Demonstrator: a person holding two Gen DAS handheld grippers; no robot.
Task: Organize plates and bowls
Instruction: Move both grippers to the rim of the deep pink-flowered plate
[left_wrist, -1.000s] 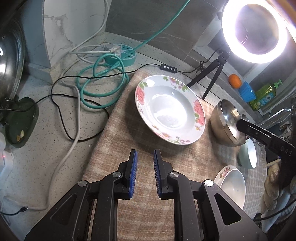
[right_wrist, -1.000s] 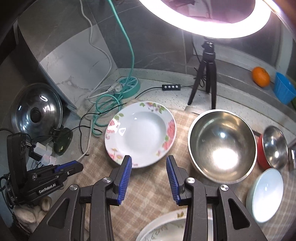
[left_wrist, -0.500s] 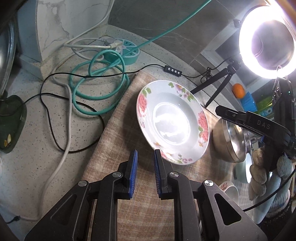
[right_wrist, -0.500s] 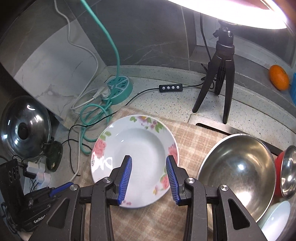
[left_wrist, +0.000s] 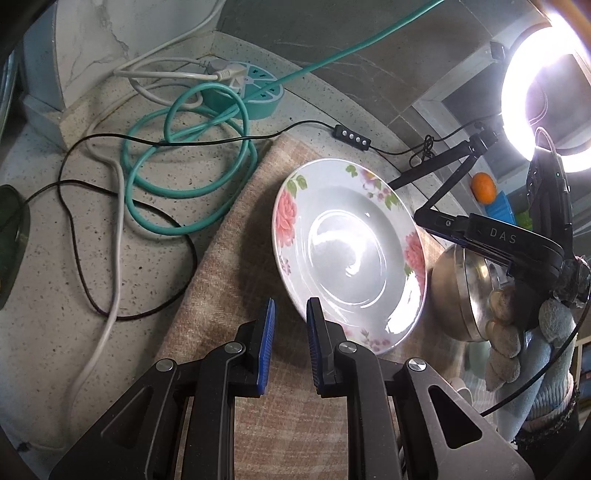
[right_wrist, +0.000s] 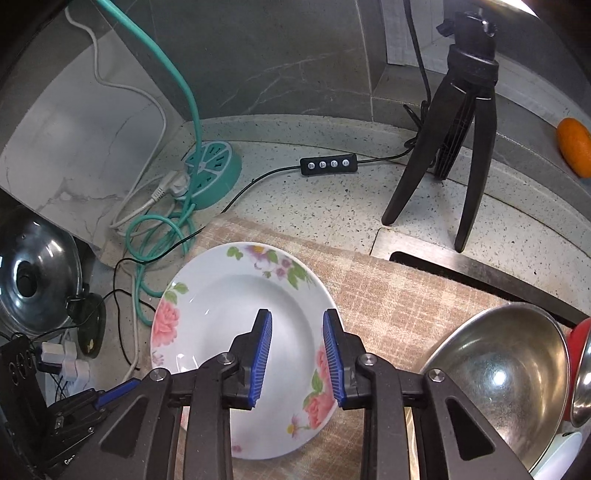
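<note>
Both tools have neared the floral plate (right_wrist: 236, 321); steel bowl (right_wrist: 495, 373) just beside.

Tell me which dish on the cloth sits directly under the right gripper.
The floral plate: white with pink roses, right gripper over it. The steel bowl sits off to one side.

Ring light (left_wrist: 546, 107) glares top right; frames sharp, fisheye-bent, corners dark.

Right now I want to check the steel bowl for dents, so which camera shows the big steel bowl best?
The right wrist view: the steel bowl faces the camera, its shiny inside open to see, only its lower edge cut off. In the left wrist view the bowl shows side-on, partly hidden behind the flowered plate and the other hand's tool.
</note>
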